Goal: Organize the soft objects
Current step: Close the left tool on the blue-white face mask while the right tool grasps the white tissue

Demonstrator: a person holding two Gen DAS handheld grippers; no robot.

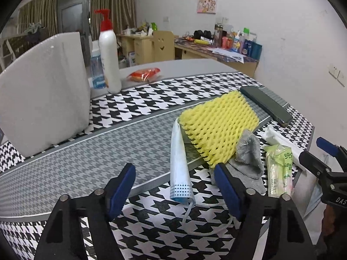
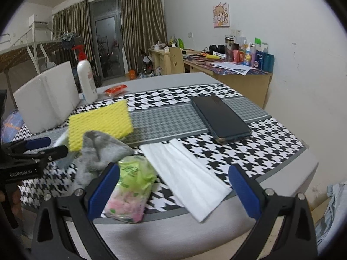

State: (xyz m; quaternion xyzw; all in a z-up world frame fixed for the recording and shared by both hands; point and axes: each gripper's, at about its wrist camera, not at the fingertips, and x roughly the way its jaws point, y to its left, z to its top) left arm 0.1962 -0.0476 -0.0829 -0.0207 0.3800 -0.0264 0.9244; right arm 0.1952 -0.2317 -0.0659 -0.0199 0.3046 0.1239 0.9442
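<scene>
You are working in a lived-in bedroom or dorm room. At the left edge of the right wrist view stands a raised metal bunk bed (image 2: 28,45); brown curtains (image 2: 142,26) frame a balcony door (image 2: 108,43) top centre, and a cluttered wooden desk (image 2: 245,80) lines the right wall beneath a cartoon picture (image 2: 221,14).

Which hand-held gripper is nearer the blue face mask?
Left. The left hand-held gripper has the face mask between its open fingers; the right hand-held gripper is off beside the tissue pack.
</scene>
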